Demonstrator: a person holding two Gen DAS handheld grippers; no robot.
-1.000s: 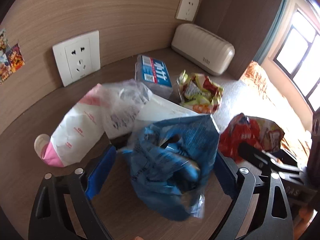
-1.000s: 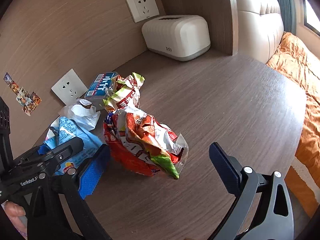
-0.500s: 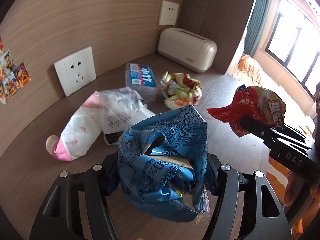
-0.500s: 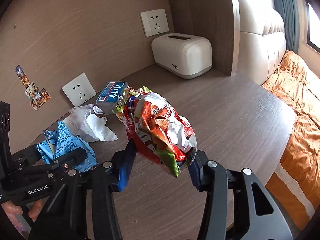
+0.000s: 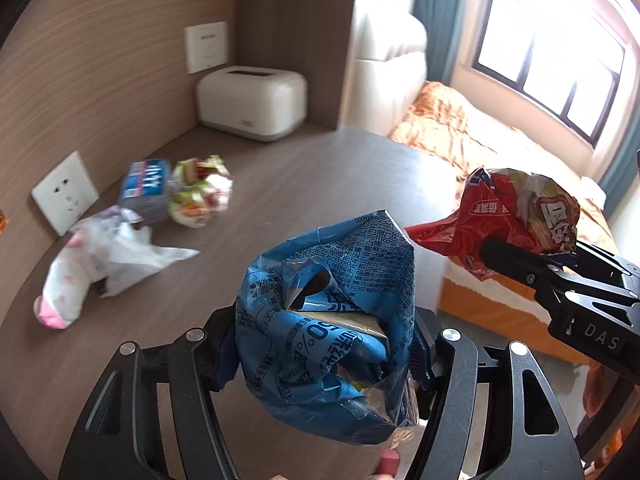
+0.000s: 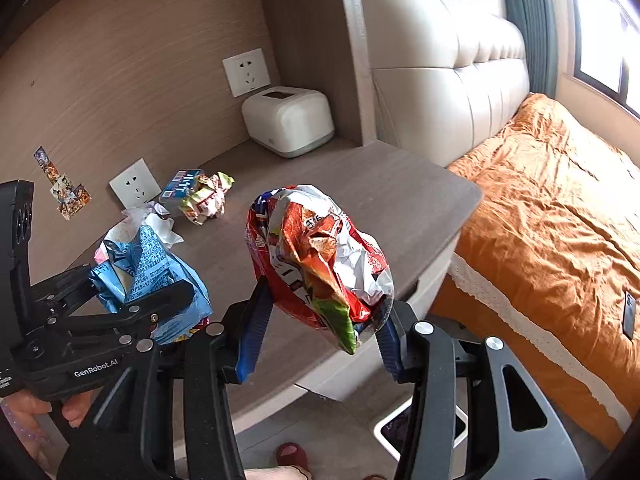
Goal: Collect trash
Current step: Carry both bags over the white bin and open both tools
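Left gripper (image 5: 324, 344) clamped on the blue wrapper (image 5: 328, 320), pads pressed into both crumpled sides; right gripper (image 6: 320, 328) clamped likewise on the red wrapper (image 6: 320, 264). A second ago: jaws wide, both wrappers lying on the desk (image 6: 360, 192). Now both lifted clear, hanging in the air beyond the desk's front edge, near each other but apart. Two pieces collected, then; judged ready for carrying to a bin. Possibly the white-rimmed container (image 6: 424, 428) on the floor below the right gripper, though mostly hidden.

Blue wrapper: thin glossy film, heavily creased, dense printed text, foil lining showing at the torn lower end. Red wrapper: crinkled foil-backed plastic, red and orange with a green corner drooping, silver inside turned outward. Both light and springy, likely to slip if the squeeze eases.

Left on the desk: a crumpled green-and-white wrapper (image 5: 200, 192) just beside a blue-labelled tissue pack (image 5: 146, 184), a clear plastic bag (image 5: 128, 248) over a white-and-pink pouch (image 5: 68, 292). Further back, a cream ribbed box (image 5: 252, 104) in the corner.
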